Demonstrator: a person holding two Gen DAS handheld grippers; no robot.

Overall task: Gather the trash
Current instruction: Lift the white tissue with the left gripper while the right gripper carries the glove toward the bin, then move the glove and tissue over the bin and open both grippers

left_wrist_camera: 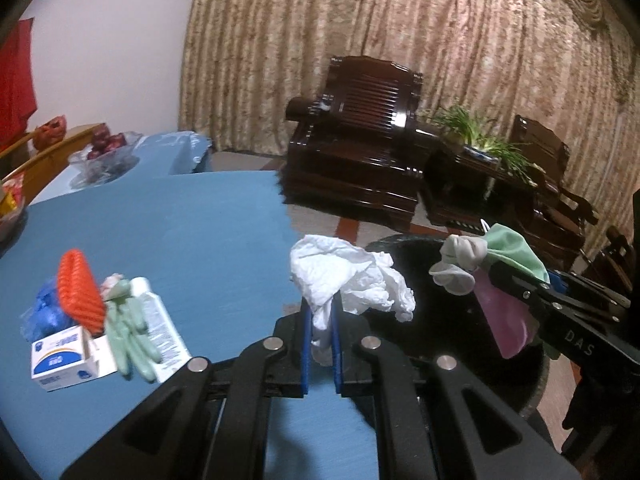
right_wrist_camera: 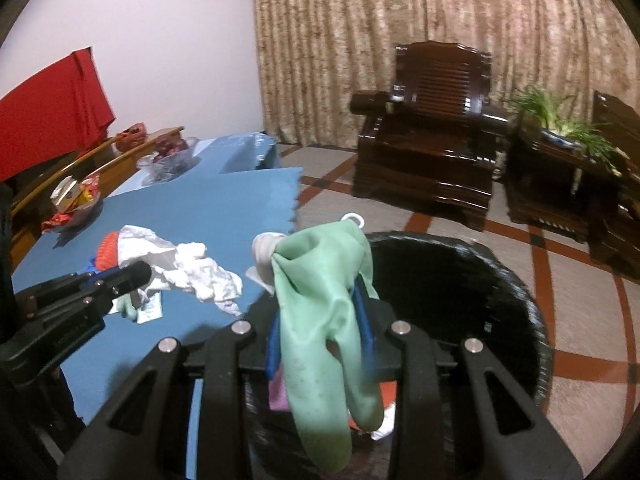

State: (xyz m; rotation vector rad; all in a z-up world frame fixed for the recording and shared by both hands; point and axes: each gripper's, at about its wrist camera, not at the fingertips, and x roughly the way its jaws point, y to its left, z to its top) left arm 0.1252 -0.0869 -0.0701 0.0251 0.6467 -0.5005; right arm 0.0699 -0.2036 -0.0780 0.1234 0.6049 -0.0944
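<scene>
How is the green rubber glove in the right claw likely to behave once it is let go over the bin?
The green rubber glove hangs limp from the right claw, so it is probably floppy and light. Its fingers dangle over the black bin, so it would likely drop straight in, though the cuff might catch the rim.

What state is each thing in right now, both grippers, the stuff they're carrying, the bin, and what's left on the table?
Left gripper: shut on the white tissue, crumpled.
Right gripper: shut on the green glove, hanging limp over the bin.
Black bin: open, some trash inside.
Small box: on the blue table, flap open.
Second green glove: lying on the table.
</scene>
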